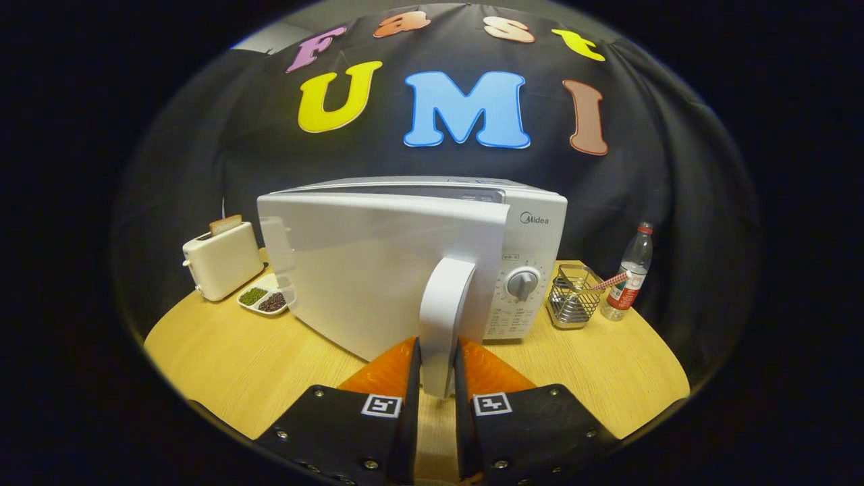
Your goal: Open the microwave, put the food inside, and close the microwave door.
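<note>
Your gripper (437, 368) has its fingers (388, 368) clamped on the microwave door's handle (442, 317), one on each side of it. The door (378, 270) stands swung out from the microwave (530, 229), partly open, on the tabletop (223, 358). Beyond the door's far edge sits the food tray (264, 298) with green and dark portions, just beside the toaster (221, 260). By the microwave's dial side you've got a wire basket (572, 297) and a bottle (629, 273).

Microwave cavity (405, 190): hidden behind the swung-out door (378, 270).
Panel markings (507, 322): too small to be read.
Tray (264, 298): partly covered by the door.
</note>
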The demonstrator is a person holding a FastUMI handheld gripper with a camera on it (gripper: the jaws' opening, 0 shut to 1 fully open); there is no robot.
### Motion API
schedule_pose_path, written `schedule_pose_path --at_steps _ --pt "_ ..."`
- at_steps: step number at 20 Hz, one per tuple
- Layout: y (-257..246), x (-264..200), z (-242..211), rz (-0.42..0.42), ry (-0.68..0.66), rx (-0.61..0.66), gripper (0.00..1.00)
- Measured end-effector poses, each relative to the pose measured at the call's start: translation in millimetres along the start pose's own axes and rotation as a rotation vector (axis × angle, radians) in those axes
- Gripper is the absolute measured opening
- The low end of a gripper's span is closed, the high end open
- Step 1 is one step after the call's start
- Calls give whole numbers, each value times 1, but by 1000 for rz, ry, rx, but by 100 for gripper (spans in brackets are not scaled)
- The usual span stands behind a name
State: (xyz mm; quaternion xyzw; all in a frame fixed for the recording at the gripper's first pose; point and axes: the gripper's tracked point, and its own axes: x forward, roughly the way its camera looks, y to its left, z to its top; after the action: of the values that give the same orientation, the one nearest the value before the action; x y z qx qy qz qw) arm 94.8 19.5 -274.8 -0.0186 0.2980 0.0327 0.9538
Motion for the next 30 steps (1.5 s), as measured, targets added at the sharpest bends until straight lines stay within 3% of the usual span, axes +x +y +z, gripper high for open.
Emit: schedule_pose_path --at_steps 14,27,30 --pt "94 -86 -33 55 10 -43 25" --pt "212 -120 -43 183 16 -55 25" --pt "230 -123 -45 153 7 -66 25"
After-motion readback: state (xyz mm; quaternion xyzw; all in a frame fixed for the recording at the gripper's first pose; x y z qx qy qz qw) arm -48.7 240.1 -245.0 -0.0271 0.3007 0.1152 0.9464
